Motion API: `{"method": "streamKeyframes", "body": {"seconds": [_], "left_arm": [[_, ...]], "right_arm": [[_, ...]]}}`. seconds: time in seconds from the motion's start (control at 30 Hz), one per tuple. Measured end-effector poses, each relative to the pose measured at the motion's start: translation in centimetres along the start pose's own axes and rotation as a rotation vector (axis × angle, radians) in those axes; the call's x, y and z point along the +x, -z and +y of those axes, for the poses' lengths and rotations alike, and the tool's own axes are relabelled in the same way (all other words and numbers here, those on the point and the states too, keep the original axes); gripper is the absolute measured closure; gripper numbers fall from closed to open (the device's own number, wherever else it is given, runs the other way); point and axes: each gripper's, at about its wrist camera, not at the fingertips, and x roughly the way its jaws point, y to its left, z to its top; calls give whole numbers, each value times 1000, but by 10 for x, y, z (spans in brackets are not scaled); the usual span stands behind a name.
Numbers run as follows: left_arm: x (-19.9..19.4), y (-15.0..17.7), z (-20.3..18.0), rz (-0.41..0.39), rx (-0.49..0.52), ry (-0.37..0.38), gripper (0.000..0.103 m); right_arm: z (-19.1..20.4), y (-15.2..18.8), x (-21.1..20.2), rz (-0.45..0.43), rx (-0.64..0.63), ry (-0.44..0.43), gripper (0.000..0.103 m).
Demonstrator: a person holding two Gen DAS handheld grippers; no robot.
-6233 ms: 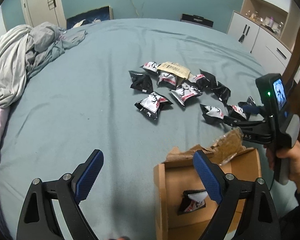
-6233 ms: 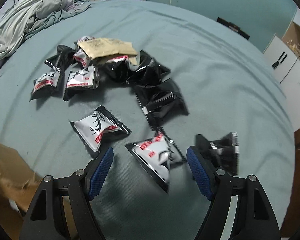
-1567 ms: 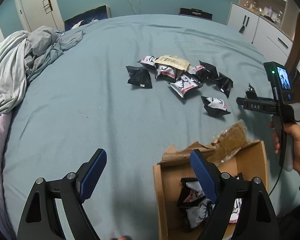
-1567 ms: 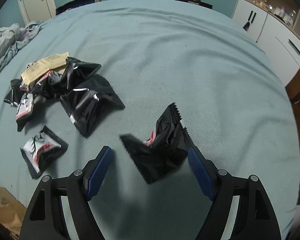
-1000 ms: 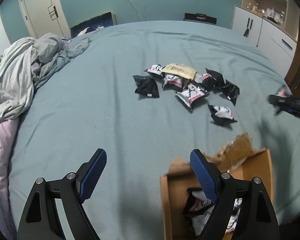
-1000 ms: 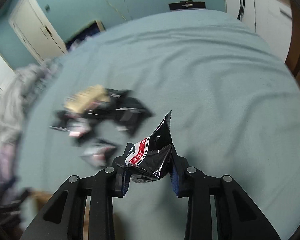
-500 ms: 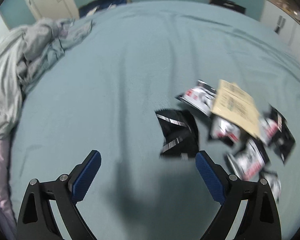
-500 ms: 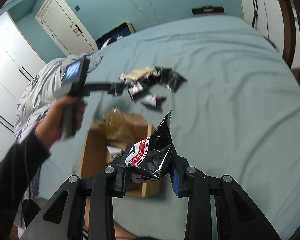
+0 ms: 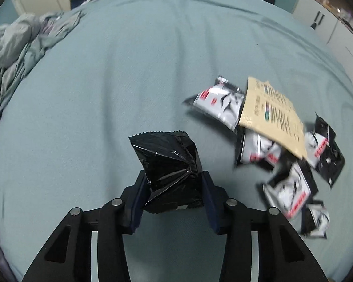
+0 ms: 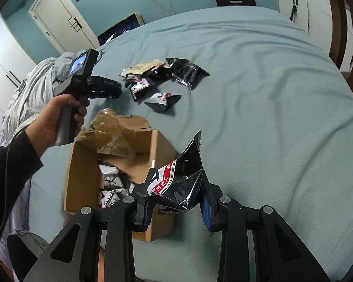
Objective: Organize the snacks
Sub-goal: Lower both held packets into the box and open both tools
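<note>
My left gripper is shut on a plain black snack packet just above the blue bedspread. More black-and-white packets and a tan pouch lie to its right. My right gripper is shut on a black packet with a red and white band and holds it above the near right edge of the open cardboard box. Several packets lie inside the box. The left gripper's body shows beyond the box, near the pile.
A crumpled plastic-covered flap sticks up from the box's far side. Rumpled grey bedding lies at the left of the bed. White cabinets and a wooden post stand at the right.
My left gripper has dropped onto the lone black packet and shut on it. My right gripper, still holding its packet, has come lower and closer over the box.
</note>
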Motion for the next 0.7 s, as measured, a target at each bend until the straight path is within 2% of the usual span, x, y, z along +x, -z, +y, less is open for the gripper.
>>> {"method": "streamKeyframes", "body": {"seconds": [0.1, 0.2, 0.3, 0.4, 0.57, 0.63, 0.7], "left_arm": [[-35, 19, 19, -41, -72, 34, 62], [-76, 39, 26, -85, -82, 69, 62], [-119, 67, 20, -136, -19, 69, 62], [-155, 112, 4, -147, 54, 85, 61], [-174, 175, -27, -149, 172, 133, 61], [-173, 199, -41, -177, 226, 149, 60], [-165, 214, -50, -163, 291, 187, 59]], "right_arm": [[10, 3, -12, -39, -47, 27, 72], [19, 8, -19, -70, -80, 39, 72], [26, 15, -23, -81, -99, 34, 72], [33, 21, -24, -91, -129, 55, 72], [37, 25, -22, -88, -152, 84, 72], [35, 26, -18, -64, -148, 87, 72], [34, 26, -20, -61, -143, 87, 72]]}}
